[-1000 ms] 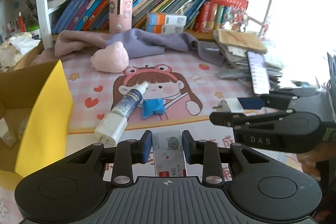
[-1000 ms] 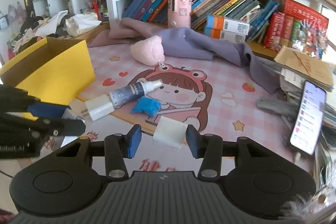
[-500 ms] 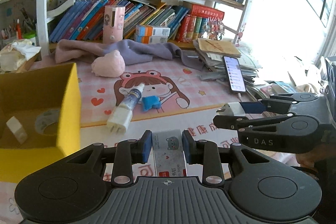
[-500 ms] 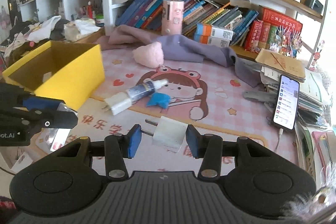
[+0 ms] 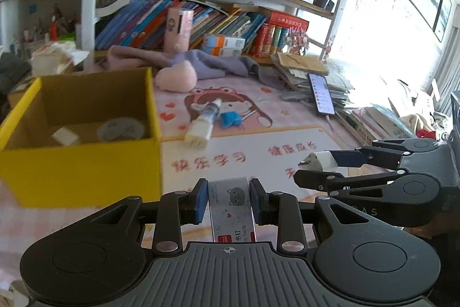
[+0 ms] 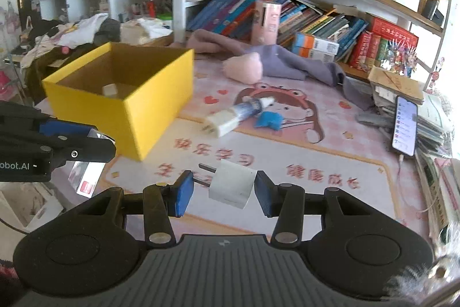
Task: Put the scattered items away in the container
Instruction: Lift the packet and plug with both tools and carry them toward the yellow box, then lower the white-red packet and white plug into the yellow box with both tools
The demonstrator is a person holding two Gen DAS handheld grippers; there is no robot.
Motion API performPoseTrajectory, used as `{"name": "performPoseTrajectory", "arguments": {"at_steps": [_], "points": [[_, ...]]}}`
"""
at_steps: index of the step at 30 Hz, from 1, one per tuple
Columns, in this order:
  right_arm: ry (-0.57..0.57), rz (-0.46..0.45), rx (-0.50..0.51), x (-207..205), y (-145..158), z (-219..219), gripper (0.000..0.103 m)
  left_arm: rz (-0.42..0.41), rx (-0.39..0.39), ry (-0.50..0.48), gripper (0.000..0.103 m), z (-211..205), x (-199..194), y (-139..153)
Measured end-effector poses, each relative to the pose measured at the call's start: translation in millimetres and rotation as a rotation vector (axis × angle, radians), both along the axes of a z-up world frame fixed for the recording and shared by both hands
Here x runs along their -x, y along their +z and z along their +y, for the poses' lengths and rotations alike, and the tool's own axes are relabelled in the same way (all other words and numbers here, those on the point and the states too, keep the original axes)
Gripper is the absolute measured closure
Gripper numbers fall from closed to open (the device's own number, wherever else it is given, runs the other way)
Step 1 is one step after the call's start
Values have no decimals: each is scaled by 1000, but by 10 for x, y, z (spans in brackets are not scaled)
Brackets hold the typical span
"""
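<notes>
I'm mid-carry: my left hand-held gripper (image 5: 228,202) is clamped on a staple box (image 5: 231,209), my right hand-held gripper (image 6: 220,193) on a white plug adapter (image 6: 231,186), both above the surface near the yellow box (image 6: 126,94). Next I must move each over its open top, then release.

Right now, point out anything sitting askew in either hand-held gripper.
The white plug adapter in the right hand-held gripper sits tilted, pressed against one pad with a gap at the other. The staples box in the left hand-held gripper sits straight.
</notes>
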State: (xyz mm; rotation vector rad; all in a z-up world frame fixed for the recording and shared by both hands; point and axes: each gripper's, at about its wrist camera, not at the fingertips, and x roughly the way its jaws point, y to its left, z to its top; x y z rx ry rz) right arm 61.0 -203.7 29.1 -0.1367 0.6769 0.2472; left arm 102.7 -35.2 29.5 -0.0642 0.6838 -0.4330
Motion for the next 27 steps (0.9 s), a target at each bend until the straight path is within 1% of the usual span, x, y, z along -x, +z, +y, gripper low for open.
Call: {"name": "performPoseTrajectory", "arguments": {"at_steps": [4, 9, 15, 23, 27], "points": [[35, 7, -8, 140, -7, 242, 59, -7, 0, 35, 74, 225, 198, 19], [103, -1, -7, 285, 29, 546, 59, -15, 9, 105, 74, 516, 433, 34], [185, -12, 3, 394, 72, 847, 59, -31, 26, 182, 74, 782, 612, 71], [279, -26, 27, 372, 130, 1116, 59, -42, 44, 262, 74, 1028, 650, 85], [306, -38, 26, 296, 136, 1176, 59, -63, 8, 268, 74, 1045, 603, 97]]}}
